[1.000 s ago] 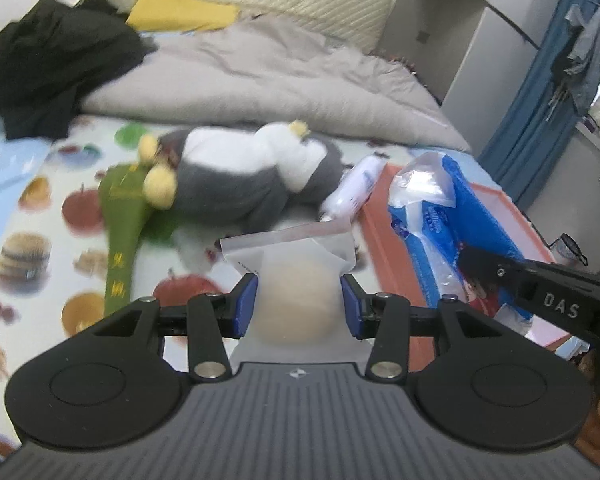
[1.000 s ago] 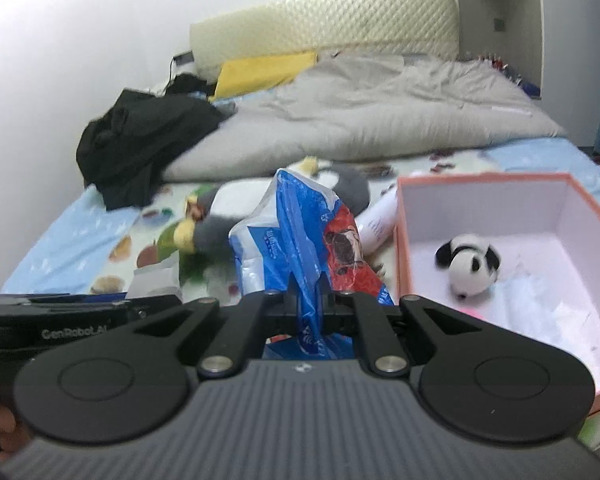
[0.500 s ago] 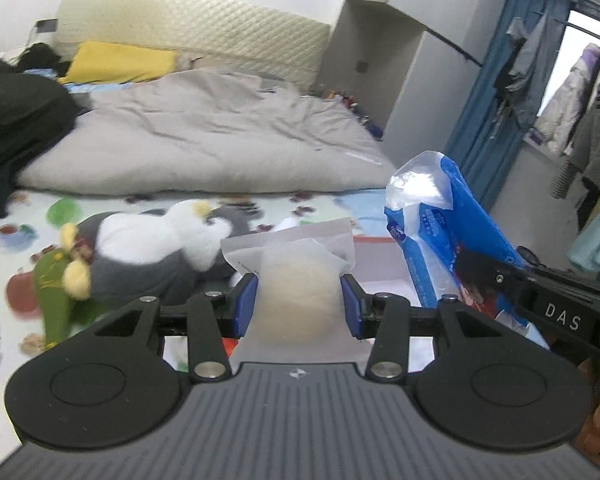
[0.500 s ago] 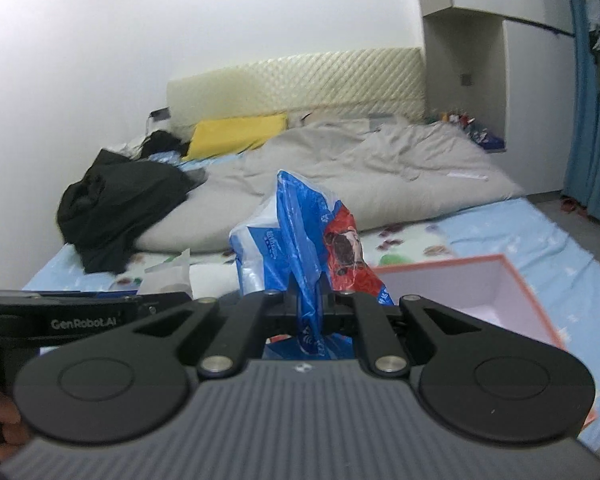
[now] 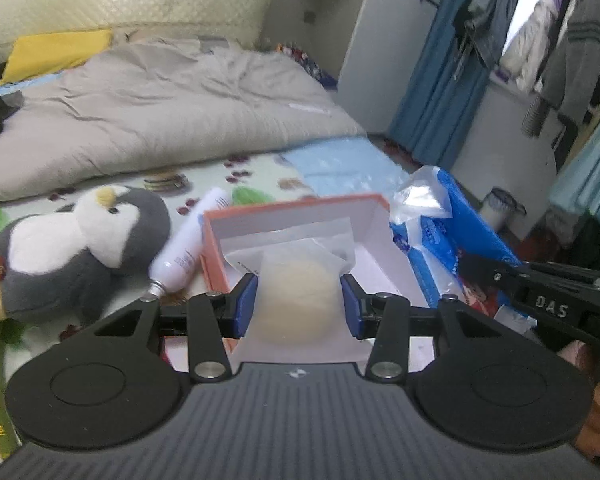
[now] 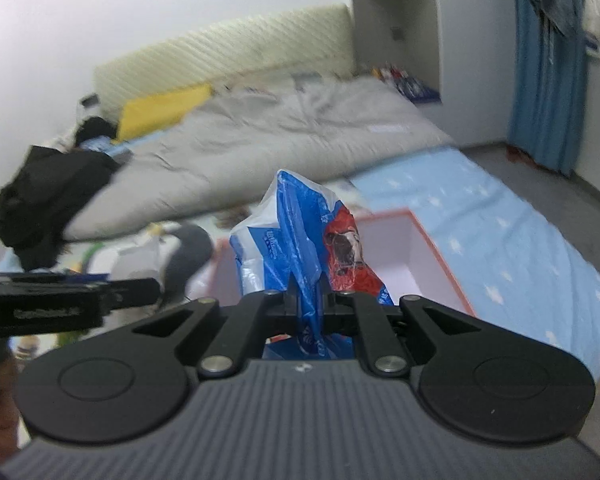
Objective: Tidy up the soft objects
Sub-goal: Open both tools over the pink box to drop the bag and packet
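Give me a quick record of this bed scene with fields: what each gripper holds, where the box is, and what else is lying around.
left gripper: shut on a translucent pouch with a pale round lump inside
right gripper: shut on a blue plastic bag, pinched thin
box: orange outside, white inside, open-topped, on the bed ahead of both grippers
penguin plush: lying on the fruit-print sheet, left of the box
white tube: between plush and box, touching the box's side
grey duvet: bunched behind them
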The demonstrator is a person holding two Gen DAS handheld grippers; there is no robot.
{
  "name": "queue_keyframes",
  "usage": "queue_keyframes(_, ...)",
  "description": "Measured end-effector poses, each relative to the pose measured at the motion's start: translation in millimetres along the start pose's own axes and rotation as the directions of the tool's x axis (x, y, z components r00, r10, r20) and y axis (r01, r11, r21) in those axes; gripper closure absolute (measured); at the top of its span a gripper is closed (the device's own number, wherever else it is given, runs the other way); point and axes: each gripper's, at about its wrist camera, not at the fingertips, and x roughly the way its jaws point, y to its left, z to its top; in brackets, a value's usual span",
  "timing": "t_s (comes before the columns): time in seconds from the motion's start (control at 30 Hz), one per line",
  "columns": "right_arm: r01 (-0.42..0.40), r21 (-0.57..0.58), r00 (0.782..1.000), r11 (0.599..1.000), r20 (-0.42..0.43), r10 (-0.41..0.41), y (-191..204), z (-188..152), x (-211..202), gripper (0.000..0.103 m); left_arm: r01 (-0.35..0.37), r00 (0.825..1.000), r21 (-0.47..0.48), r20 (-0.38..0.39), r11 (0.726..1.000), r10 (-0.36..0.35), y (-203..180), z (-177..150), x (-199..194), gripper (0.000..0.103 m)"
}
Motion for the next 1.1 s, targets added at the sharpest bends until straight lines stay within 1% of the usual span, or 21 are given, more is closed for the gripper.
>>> queue_keyframes(0.07, 0.022, 0.013, 0.999, 1.000, -0.035, -0.022, -14, -7, 11, 0.093, 0.002, 1.000, 0.009, -0.025, 1.000, -0.002, -4, -2, 15, 0.052)
queue_keyframes(0.1, 0.033, 0.016, 0.998, 0.999, -0.050, -0.032, -20, -10, 16, 0.093, 0.009, 0.999, 0.018, -0.051, 1.000, -0.009, -6, -3, 25, 0.052)
queue_keyframes(0.23, 0.070, 0.015, 0.992, 0.997, -0.107, -0.068, -33, -24, 33, 0.093, 0.027, 0.993, 0.020, -0.113, 0.999, -0.025, -13, -10, 54, 0.052)
queue_keyframes(0.37, 0.087, 0.033, 0.985, 0.996, -0.154, -0.081, -46, -39, 47, 0.093, 0.032, 0.986, 0.009, -0.165, 0.999, -0.030, -15, -17, 79, 0.052)
queue_keyframes(0.47, 0.093, 0.050, 0.981, 0.994, -0.177, -0.083, -53, -49, 53, 0.092, 0.027, 0.983, 0.033, -0.182, 0.999, -0.021, -17, -21, 88, 0.052)
queue_keyframes(0.6, 0.087, 0.056, 0.980, 0.995, -0.183, -0.076, -56, -54, 53, 0.091, 0.033, 0.978, 0.012, -0.205, 0.999, -0.030, -14, -24, 92, 0.051)
queue_keyframes(0.63, 0.090, 0.055, 0.980, 0.994, -0.184, -0.079, -56, -54, 53, 0.089, 0.029, 0.977, 0.010, -0.210, 1.000, -0.027, -14, -23, 92, 0.048)
queue_keyframes(0.67, 0.093, 0.056, 0.979, 0.994, -0.186, -0.081, -56, -53, 53, 0.084, 0.024, 0.977, 0.016, -0.214, 1.000, -0.020, -15, -23, 93, 0.045)
queue_keyframes(0.7, 0.091, 0.060, 0.979, 0.994, -0.188, -0.078, -56, -52, 54, 0.081, 0.017, 0.977, 0.029, -0.214, 0.999, -0.011, -16, -22, 93, 0.038)
queue_keyframes(0.73, 0.086, 0.063, 0.979, 0.994, -0.189, -0.073, -57, -51, 54, 0.071, 0.012, 0.979, 0.046, -0.205, 0.999, -0.002, -18, -23, 90, 0.035)
queue_keyframes(0.8, 0.082, 0.064, 0.982, 0.995, -0.177, -0.069, -57, -50, 51, 0.064, 0.009, 0.981, 0.061, -0.194, 0.998, 0.003, -20, -23, 86, 0.035)
queue_keyframes(0.9, 0.090, 0.056, 0.986, 0.994, -0.148, -0.081, -55, -47, 44, 0.065, 0.016, 0.986, 0.062, -0.168, 0.998, -0.006, -22, -22, 75, 0.035)
queue_keyframes(1.1, 0.066, 0.041, 0.996, 0.997, -0.062, -0.063, -41, -38, 18, 0.065, 0.019, 0.996, 0.063, -0.087, 0.998, -0.013, -19, -21, 42, 0.035)
